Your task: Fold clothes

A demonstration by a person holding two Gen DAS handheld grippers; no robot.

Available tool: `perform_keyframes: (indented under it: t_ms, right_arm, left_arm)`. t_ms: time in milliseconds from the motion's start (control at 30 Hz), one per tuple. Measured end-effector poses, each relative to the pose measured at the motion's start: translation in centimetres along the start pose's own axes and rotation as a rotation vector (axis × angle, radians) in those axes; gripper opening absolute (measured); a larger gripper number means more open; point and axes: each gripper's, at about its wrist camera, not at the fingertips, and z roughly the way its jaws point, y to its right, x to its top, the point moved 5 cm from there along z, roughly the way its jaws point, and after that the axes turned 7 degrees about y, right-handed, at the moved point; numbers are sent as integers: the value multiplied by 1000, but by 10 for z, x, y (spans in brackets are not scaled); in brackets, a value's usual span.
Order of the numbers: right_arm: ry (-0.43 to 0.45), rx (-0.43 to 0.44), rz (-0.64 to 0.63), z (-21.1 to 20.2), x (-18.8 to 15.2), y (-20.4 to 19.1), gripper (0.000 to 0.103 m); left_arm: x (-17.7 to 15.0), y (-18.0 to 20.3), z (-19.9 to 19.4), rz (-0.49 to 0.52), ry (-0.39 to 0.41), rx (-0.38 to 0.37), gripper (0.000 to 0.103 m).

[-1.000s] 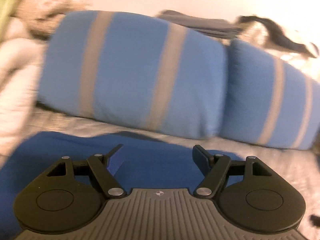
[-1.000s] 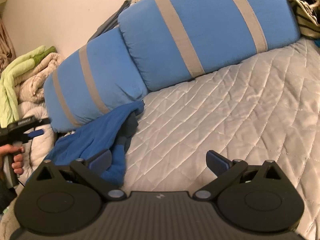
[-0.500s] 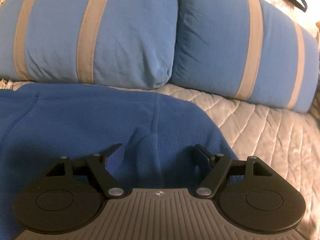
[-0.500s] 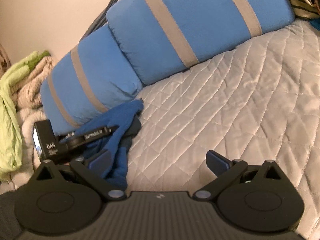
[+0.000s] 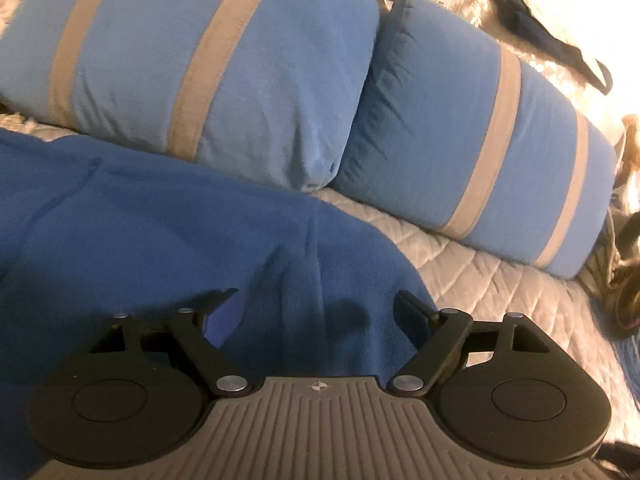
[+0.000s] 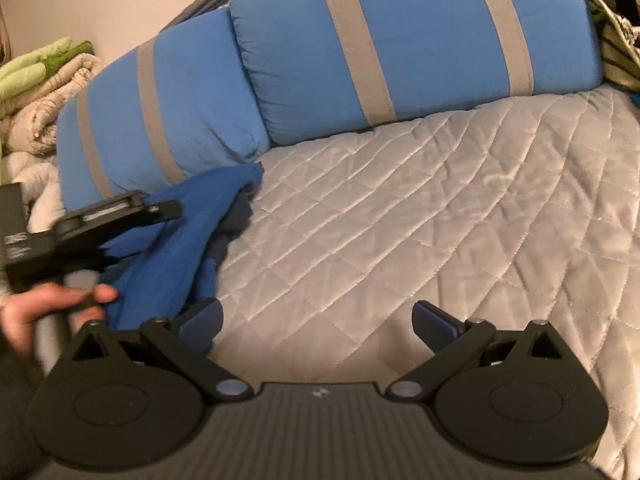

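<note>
Blue fleece garment (image 5: 160, 240): lying bunched on bed (image 6: 440, 208).
Left gripper (image 5: 320, 304): fingers spread, hovering over fleece.
Right gripper (image 6: 316, 316): fingers spread, grasping nothing.
Next: likely gripping an edge.

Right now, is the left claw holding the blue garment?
No, the left claw is open, its fingers spread above the blue garment with nothing pinched between them.

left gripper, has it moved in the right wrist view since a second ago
Yes. In the right wrist view the left gripper has come forward and rightward, from the frame's left edge by the folded blankets to over the blue garment, in front of the striped pillow.
</note>
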Motion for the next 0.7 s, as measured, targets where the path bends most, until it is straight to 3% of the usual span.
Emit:
perform_keyframes:
  t_ms: [467, 700]
  right_arm:
    - [-6, -82, -29, -10, -3, 4, 103]
    - [10, -169, -159, -29, -11, 6, 103]
  left_arm:
    - [-78, 45, -120, 260, -48, 54, 85]
    - [-95, 49, -119, 208, -121, 20, 85]
